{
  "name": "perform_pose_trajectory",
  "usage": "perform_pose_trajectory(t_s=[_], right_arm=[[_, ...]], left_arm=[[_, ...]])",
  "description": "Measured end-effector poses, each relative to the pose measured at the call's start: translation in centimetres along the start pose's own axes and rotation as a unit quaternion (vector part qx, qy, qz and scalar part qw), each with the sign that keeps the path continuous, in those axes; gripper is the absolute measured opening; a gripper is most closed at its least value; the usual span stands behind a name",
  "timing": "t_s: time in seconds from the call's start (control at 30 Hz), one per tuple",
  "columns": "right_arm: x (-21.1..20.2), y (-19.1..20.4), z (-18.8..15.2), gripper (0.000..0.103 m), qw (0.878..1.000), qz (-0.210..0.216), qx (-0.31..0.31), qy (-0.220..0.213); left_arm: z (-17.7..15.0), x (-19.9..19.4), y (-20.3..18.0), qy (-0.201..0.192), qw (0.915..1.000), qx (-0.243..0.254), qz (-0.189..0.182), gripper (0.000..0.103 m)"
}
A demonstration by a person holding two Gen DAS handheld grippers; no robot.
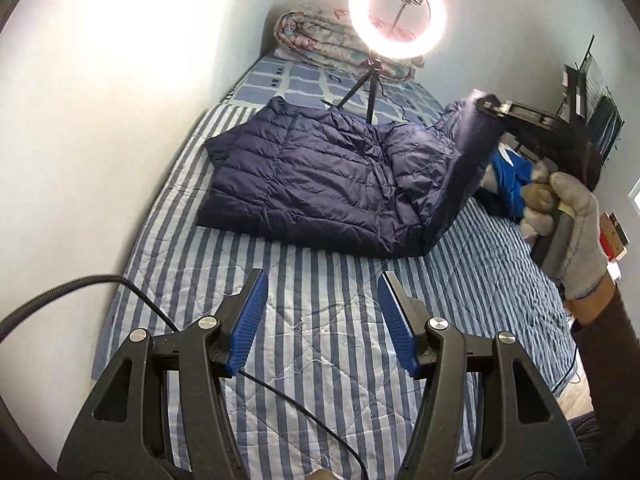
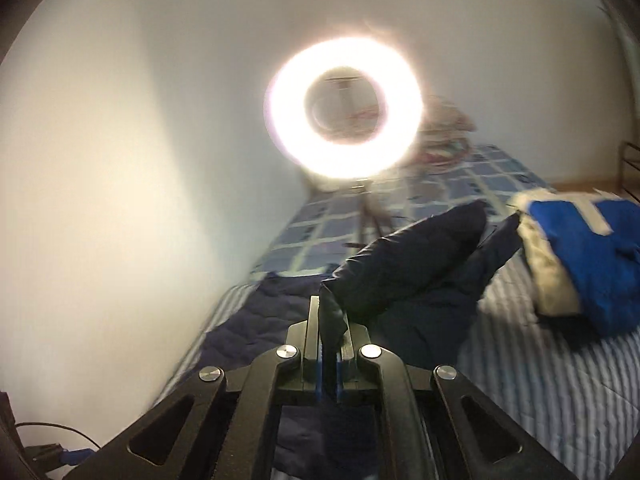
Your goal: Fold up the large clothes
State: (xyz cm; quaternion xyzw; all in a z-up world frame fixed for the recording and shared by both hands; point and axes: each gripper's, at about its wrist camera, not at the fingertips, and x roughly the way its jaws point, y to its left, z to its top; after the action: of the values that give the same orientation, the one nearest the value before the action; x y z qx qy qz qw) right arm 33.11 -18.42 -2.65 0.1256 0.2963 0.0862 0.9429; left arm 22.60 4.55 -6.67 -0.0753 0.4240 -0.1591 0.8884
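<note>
A navy quilted puffer jacket [image 1: 316,176] lies on the striped bed [image 1: 320,320], against the wall side. My left gripper [image 1: 322,288] is open and empty, hovering over the bedcover in front of the jacket's near hem. My right gripper [image 1: 490,106] is shut on the jacket's right edge and holds it lifted above the bed. In the right wrist view the right gripper [image 2: 330,312] pinches a fold of the navy jacket [image 2: 420,264], which drapes away to the bed.
A lit ring light on a tripod [image 1: 396,12] stands on the bed behind the jacket. A rolled floral quilt [image 1: 320,36] lies at the bed's head. A blue and white garment [image 2: 580,256] lies to the right. The white wall [image 1: 100,120] runs along the left.
</note>
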Motion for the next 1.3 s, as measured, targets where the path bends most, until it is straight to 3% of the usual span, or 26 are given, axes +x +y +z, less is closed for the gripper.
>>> perform_pose_trajectory(t_s=[0.33, 0.47, 0.7, 1.0, 1.07, 1.13, 1.17, 1.3], right_arm=[[7.3, 11.3, -3.6, 0.001, 0.992, 0.076, -0.087, 0.06], [11.5, 15.3, -6.9, 0.001, 0.984, 0.106, -0.102, 0.105], [17.0, 20.6, -13.3, 0.001, 0.964, 0.117, -0.161, 0.174], [20.4, 19.8, -16.7, 0.002, 0.95, 0.149, -0.138, 0.239], [20.8, 19.0, -16.1, 0.011, 0.946, 0.169, -0.131, 0.242], [19.3, 17.9, -15.0, 0.032, 0.943, 0.207, -0.105, 0.238], [18.1, 17.2, -14.3, 0.036, 0.944, 0.22, -0.091, 0.228], [12.8, 12.6, -11.8, 0.037, 0.956, 0.229, -0.057, 0.175]], left_arm=[[0.4, -1.9, 2.0, -0.02, 0.9995, -0.025, -0.001, 0.059], [0.5, -2.6, 2.9, -0.029, 0.9991, -0.032, 0.005, 0.059], [0.7, -2.9, 4.2, -0.036, 0.9982, -0.045, 0.011, 0.059], [1.1, -2.6, 4.7, -0.036, 0.9979, -0.048, 0.023, 0.059], [1.2, -2.5, 4.6, -0.035, 0.9979, -0.049, 0.023, 0.059], [1.2, -2.5, 4.4, -0.037, 0.9981, -0.044, 0.024, 0.059], [1.2, -2.5, 4.3, -0.037, 0.9982, -0.041, 0.025, 0.059], [1.4, -1.2, 3.5, -0.035, 0.9986, -0.019, 0.037, 0.058]])
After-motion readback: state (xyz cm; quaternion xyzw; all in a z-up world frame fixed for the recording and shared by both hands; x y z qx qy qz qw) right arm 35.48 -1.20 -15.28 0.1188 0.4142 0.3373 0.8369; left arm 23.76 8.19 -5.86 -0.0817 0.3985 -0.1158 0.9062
